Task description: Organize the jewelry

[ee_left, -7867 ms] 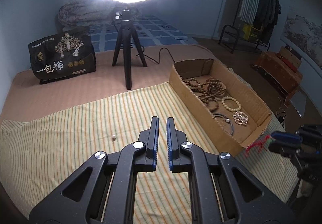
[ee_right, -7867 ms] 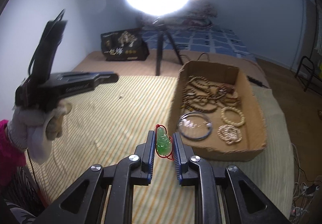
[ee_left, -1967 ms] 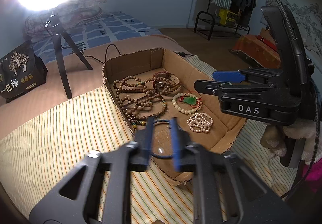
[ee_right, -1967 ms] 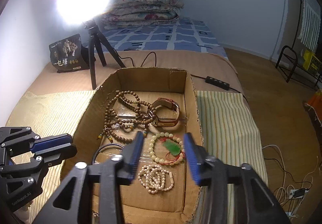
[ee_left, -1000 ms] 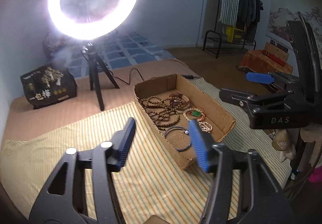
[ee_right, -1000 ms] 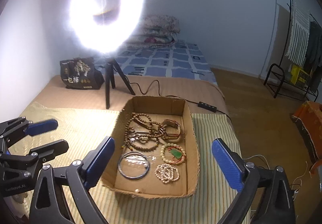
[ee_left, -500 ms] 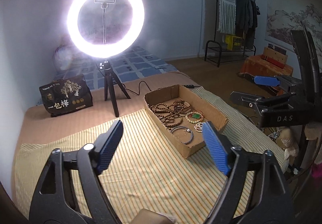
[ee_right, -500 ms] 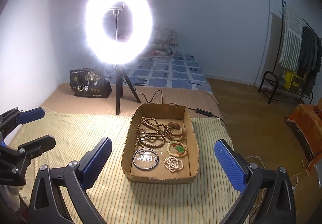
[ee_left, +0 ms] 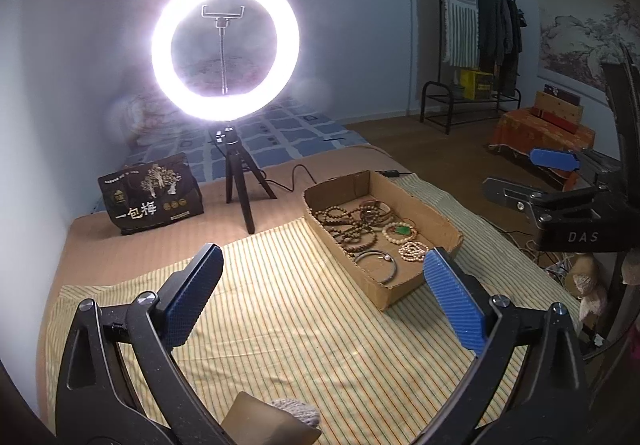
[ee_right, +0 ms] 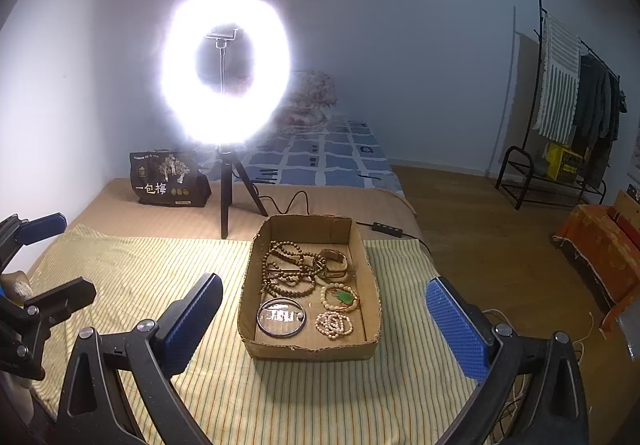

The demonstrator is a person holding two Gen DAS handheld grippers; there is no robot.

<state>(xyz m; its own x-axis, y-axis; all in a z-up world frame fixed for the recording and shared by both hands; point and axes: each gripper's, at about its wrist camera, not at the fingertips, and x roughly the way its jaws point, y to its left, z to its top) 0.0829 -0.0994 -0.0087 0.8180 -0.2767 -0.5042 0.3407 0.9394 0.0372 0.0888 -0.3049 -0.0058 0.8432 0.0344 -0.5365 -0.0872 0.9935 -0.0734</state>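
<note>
A shallow cardboard box (ee_right: pixel 256 341) (ee_left: pixel 448 223) sits on the striped cloth. It holds brown bead strands (ee_right: pixel 280 265), a watch (ee_right: pixel 334 259), a green pendant (ee_right: pixel 343 297) inside a pale bead bracelet, a white bead bracelet (ee_right: pixel 334 323) and a metal bangle (ee_right: pixel 281 317) (ee_left: pixel 376 265). My left gripper (ee_left: pixel 324 297) is wide open and empty, held high and back from the box. My right gripper (ee_right: pixel 324 321) is wide open and empty, also high above the box's near side.
A lit ring light on a black tripod (ee_right: pixel 226 189) stands behind the cloth, with a black printed bag (ee_right: pixel 170 179) to its left. A cable and power strip (ee_right: pixel 386 229) run past the box. The bed edge drops to wooden floor on the right.
Both grippers have pulled up and back from the box, so it looks smaller. The green pendant, held by my right gripper earlier, now lies in the box. Both jaws have opened wide.
</note>
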